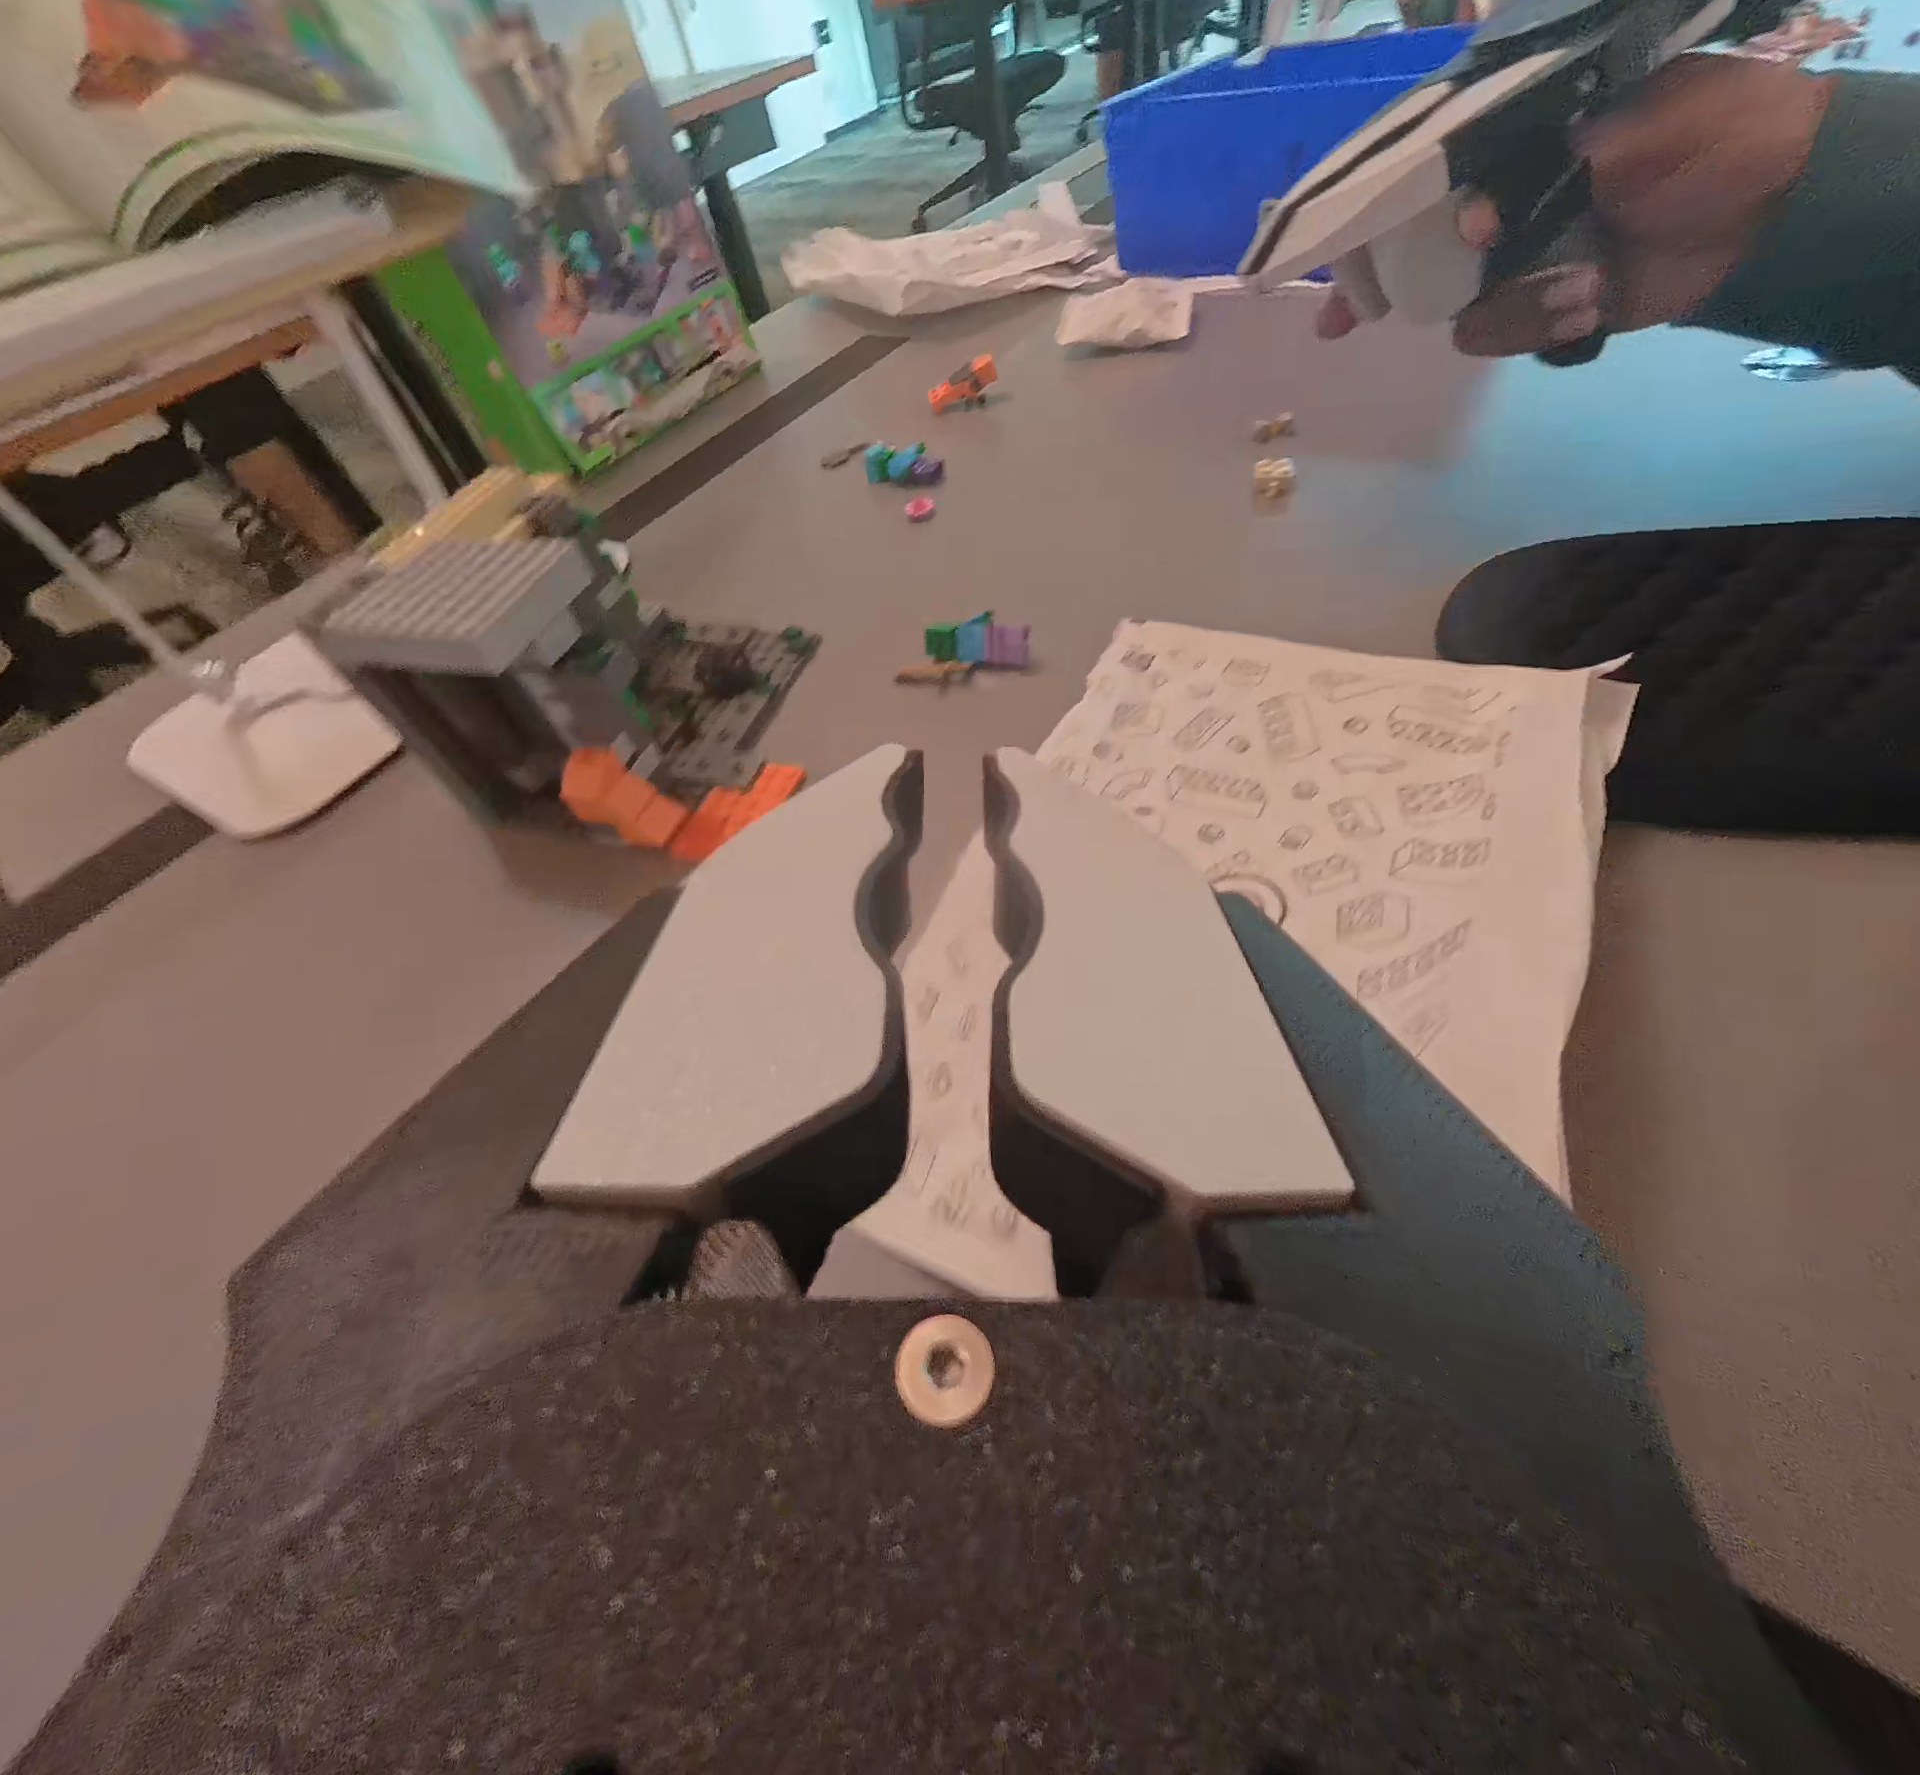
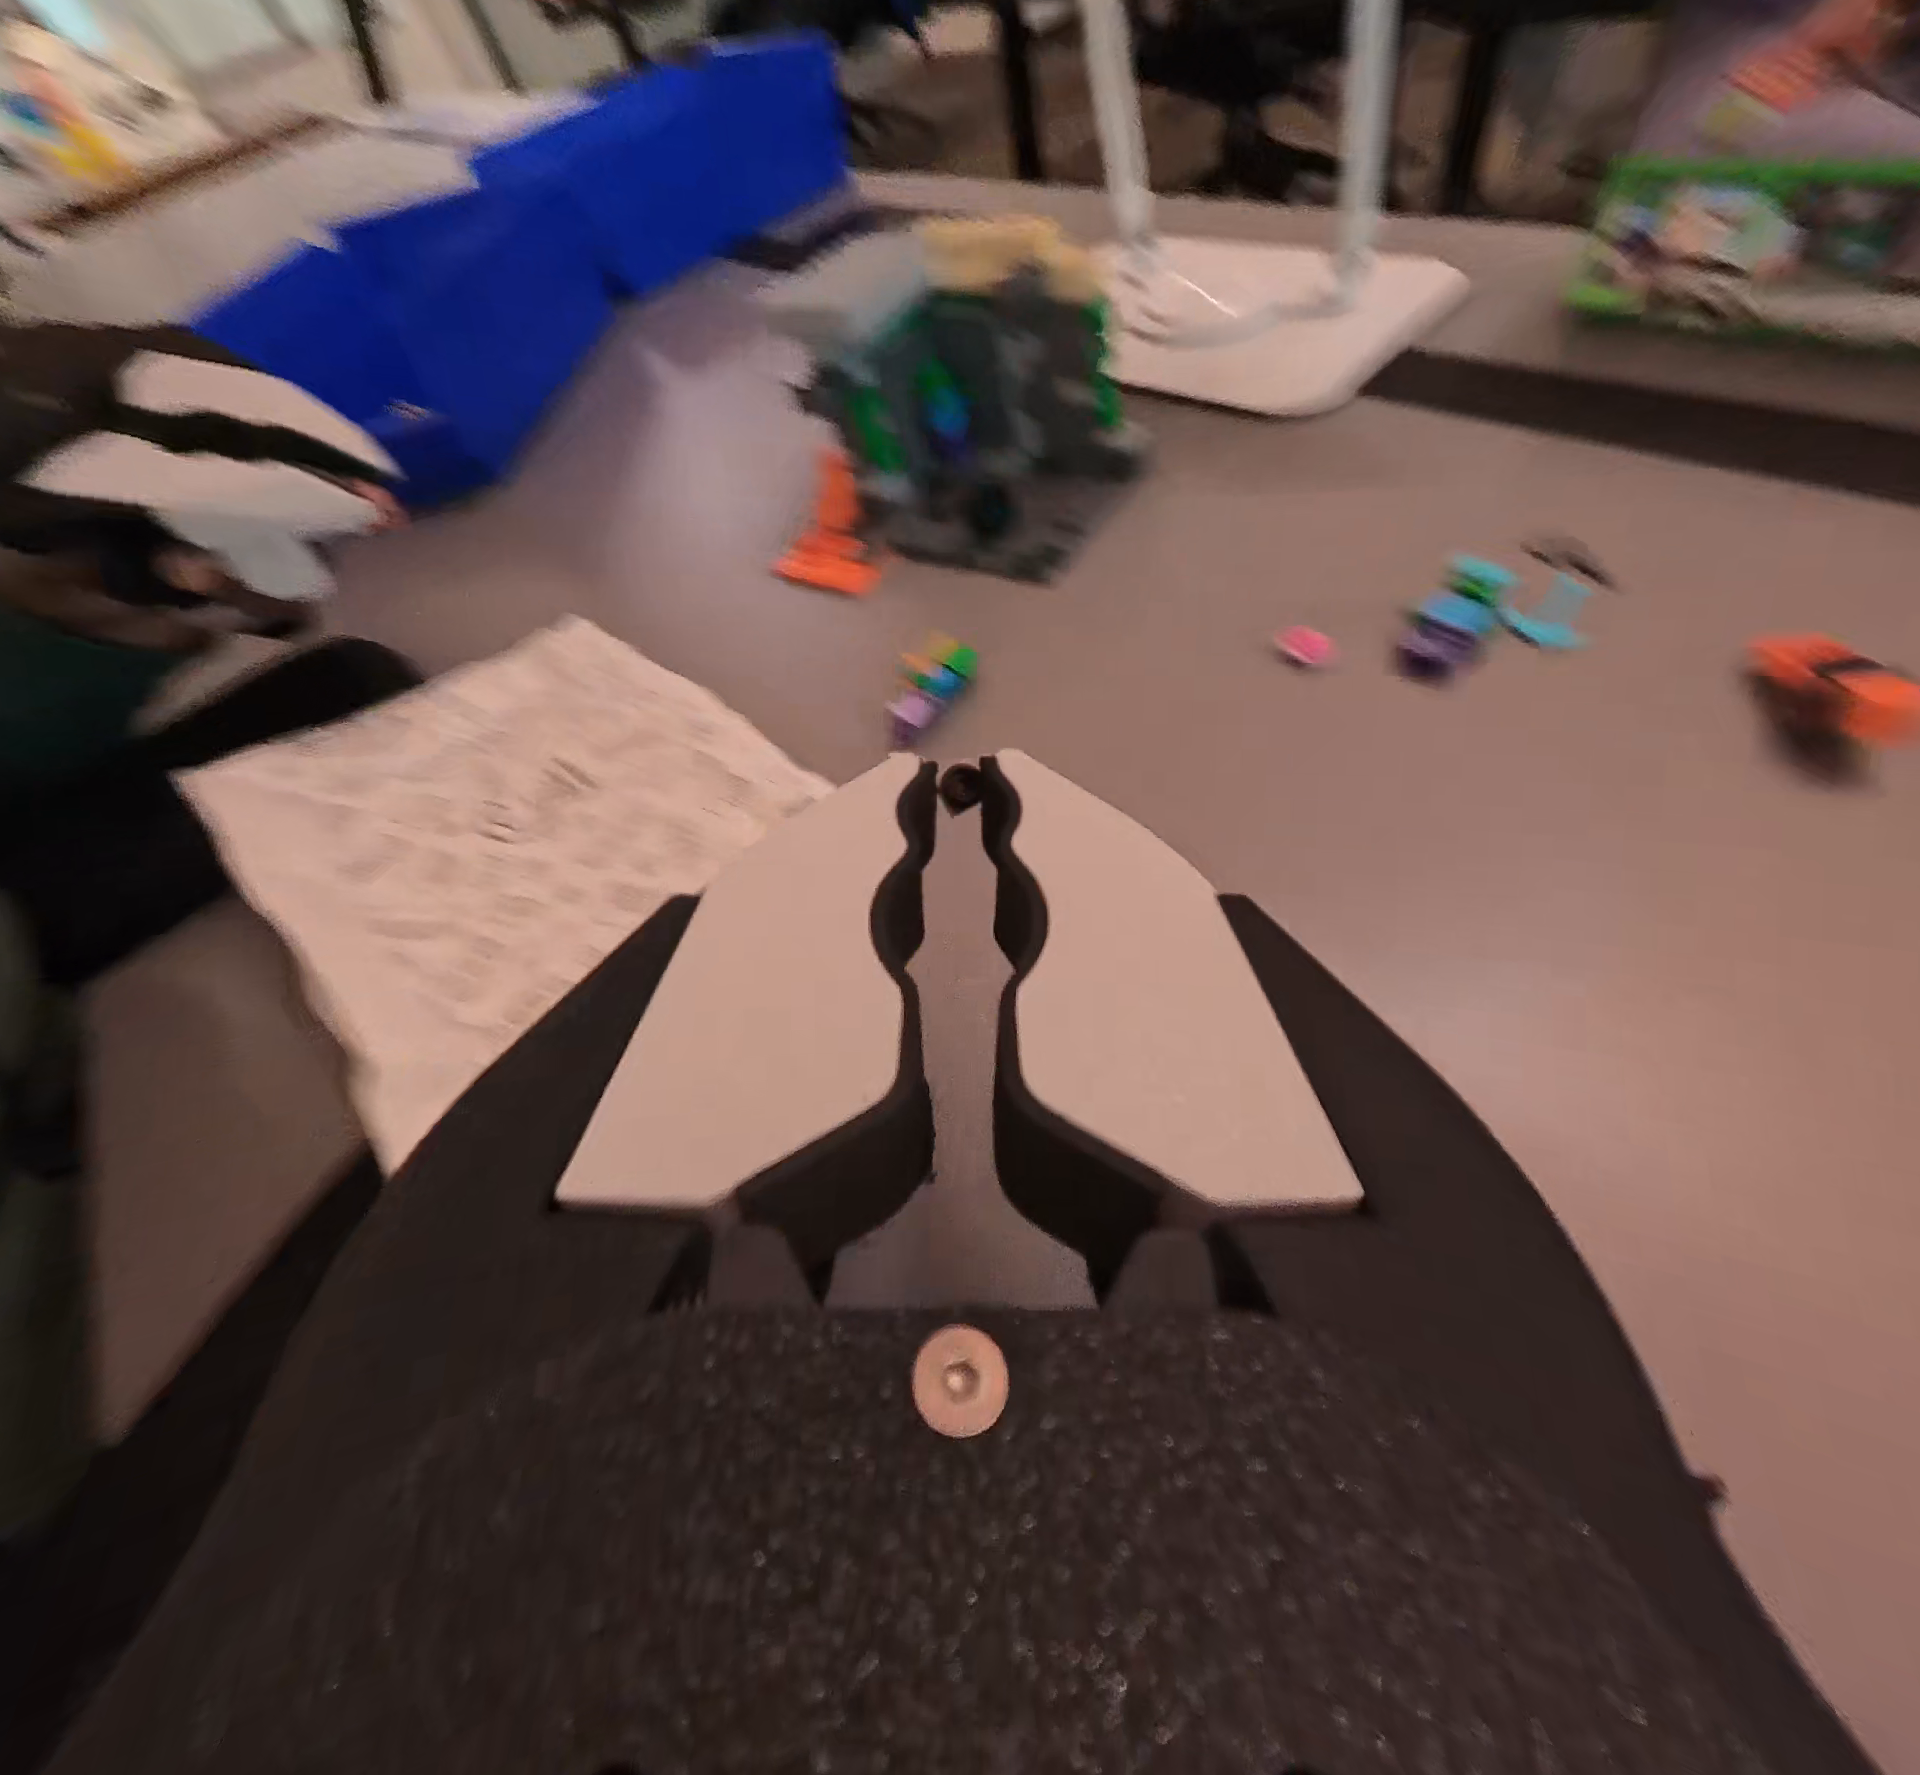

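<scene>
Clenched at the very tips of the right tool (image 2: pixel 961 775): a small dark piece (image 2: pixel 958 787), above the bare desk (image 2: pixel 1351 894), with a small coloured figure (image 2: pixel 932 681) just ahead and the grey-green brick building (image 2: pixel 977 395) farther along almost the same line. Hovering over the near corner of the printed paper sheet (image 1: pixel 1351 790): the left tool (image 1: pixel 953 764), only a little parted and empty. Seemingly nearer to the building, ahead on its left.
</scene>
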A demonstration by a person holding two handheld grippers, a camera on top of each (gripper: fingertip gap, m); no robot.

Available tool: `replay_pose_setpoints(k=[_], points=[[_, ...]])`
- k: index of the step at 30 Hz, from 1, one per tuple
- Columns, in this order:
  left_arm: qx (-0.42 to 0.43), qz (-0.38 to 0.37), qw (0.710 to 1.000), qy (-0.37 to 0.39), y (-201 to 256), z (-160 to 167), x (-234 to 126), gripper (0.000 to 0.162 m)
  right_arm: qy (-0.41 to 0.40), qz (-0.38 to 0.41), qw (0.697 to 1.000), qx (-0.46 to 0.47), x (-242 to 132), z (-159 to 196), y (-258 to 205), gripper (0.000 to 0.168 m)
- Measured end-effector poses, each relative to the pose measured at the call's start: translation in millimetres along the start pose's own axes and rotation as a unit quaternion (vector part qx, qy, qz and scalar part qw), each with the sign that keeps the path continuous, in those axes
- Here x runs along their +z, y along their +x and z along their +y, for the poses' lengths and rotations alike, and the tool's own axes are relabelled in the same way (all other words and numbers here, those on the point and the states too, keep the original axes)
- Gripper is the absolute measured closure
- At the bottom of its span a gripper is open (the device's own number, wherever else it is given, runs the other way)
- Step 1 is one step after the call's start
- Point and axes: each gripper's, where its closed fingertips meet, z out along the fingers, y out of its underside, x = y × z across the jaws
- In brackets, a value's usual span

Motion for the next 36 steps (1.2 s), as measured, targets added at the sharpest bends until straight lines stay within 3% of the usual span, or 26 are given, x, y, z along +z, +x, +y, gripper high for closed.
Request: replay_pose_setpoints(k=[6,11,25,36], points=[[0.1,0.03,0.993,0.049,30.3,-43.6,28.8,0.147,0.074,-0.181,0.98,0.048,50.3,-43.0,-106.7,0.16],[0.165,0.002,0.981,0.101,36.6,-68.3,29.8,0.147,0.094,-0.283,0.947,0.122,78.9,-50.7,-156.8,0.16],[0.236,-0.02,0.965,0.111,44.1,-60.6,29.9,0.148,0.095,-0.355,0.895,0.252,88.7,-41.0,-160.0,0.161],[0.247,-0.018,0.963,0.102,46.3,-56.2,31.7,0.153,0.081,-0.367,0.892,0.253,88.4,-32.7,-161.9,0.161]])
